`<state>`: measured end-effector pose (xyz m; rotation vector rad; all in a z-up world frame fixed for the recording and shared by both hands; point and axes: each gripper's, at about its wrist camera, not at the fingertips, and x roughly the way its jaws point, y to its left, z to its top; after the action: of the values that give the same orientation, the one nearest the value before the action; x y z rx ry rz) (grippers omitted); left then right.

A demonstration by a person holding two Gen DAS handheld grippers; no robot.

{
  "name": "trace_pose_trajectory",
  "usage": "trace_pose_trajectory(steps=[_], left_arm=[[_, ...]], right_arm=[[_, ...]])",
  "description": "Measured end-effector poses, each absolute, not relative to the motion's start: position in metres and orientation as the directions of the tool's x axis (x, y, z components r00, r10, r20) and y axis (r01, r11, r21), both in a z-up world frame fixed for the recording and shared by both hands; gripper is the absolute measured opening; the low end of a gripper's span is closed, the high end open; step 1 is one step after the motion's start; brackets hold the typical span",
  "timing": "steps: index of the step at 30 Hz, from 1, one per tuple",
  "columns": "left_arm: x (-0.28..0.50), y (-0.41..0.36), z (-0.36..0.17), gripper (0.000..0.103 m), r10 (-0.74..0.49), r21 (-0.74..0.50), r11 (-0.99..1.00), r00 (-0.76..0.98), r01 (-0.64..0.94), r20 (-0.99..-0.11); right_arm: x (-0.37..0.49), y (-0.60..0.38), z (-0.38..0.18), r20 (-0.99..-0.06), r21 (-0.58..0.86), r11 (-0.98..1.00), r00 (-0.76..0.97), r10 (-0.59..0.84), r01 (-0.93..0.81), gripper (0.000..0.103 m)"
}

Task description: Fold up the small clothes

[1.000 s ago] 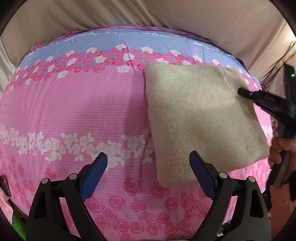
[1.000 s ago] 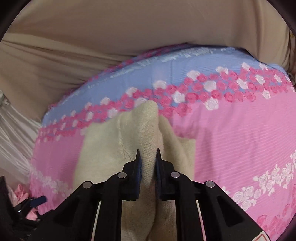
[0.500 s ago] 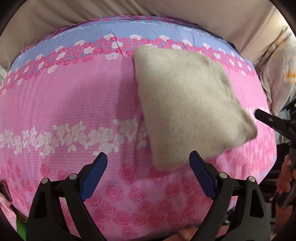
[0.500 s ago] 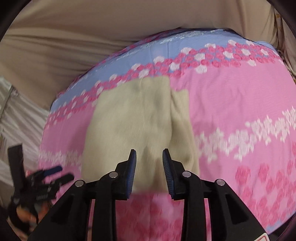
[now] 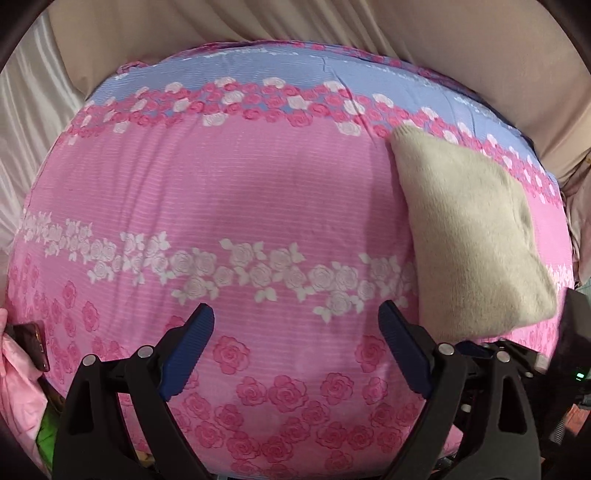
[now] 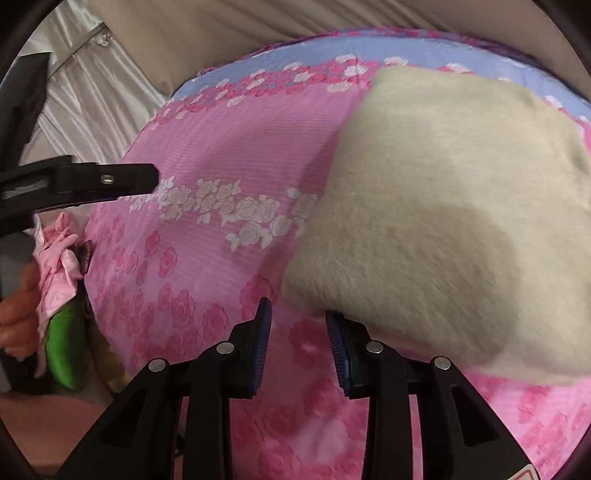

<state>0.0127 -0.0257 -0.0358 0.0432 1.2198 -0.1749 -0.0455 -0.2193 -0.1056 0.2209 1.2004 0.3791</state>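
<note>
A folded beige knit garment (image 5: 469,236) lies flat on the pink floral sheet (image 5: 240,192), at the right in the left wrist view. It fills the right half of the right wrist view (image 6: 436,221). My left gripper (image 5: 295,325) is open and empty over the sheet, left of the garment. My right gripper (image 6: 298,321) is open and empty at the garment's near left corner, its right finger (image 6: 338,343) just under that edge. The left gripper also shows as a black arm at the left of the right wrist view (image 6: 92,181).
Beige and white curtains (image 5: 369,22) hang behind the bed. A pink cloth (image 6: 59,266) and a green item (image 6: 66,347) lie at the bed's left edge, beside a dark phone (image 5: 35,343). A hand (image 6: 18,317) shows at far left.
My right gripper let go of the garment, opened and drew back to its near left corner. The garment now lies flat. My left gripper swung left, still open.
</note>
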Motion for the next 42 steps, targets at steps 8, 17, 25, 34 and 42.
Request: trace_pose_trajectory(steps=[8,17,25,34,42], left_arm=[[0.013,-0.01,-0.035,0.088,-0.1,-0.06,0.99,0.323,0.131,-0.941],[0.016,-0.043,-0.037,0.09,-0.162,-0.109,0.978,0.315,0.178,-0.935],[0.011,-0.129,-0.041,0.09,-0.232,-0.122,0.927,0.285,0.355,-0.93],[0.012,-0.18,-0.058,0.09,-0.218,-0.111,0.919,0.252,0.379,-0.943],[0.01,-0.184,-0.063,0.09,-0.196,-0.09,0.927,0.266,0.364,-0.944]], right_arm=[[-0.03,-0.152,-0.127,-0.874,0.381,0.881,0.202,0.442,-0.28,0.027],[-0.065,-0.336,-0.06,-0.89,0.231,0.964,0.429,0.156,0.129,0.017],[-0.082,-0.405,-0.045,-0.878,0.323,0.892,0.452,0.158,0.317,0.021],[-0.029,-0.419,-0.038,-0.893,0.248,0.929,0.437,0.109,0.274,0.056],[-0.004,-0.41,-0.073,-0.922,0.227,0.936,0.369,0.117,0.27,0.008]])
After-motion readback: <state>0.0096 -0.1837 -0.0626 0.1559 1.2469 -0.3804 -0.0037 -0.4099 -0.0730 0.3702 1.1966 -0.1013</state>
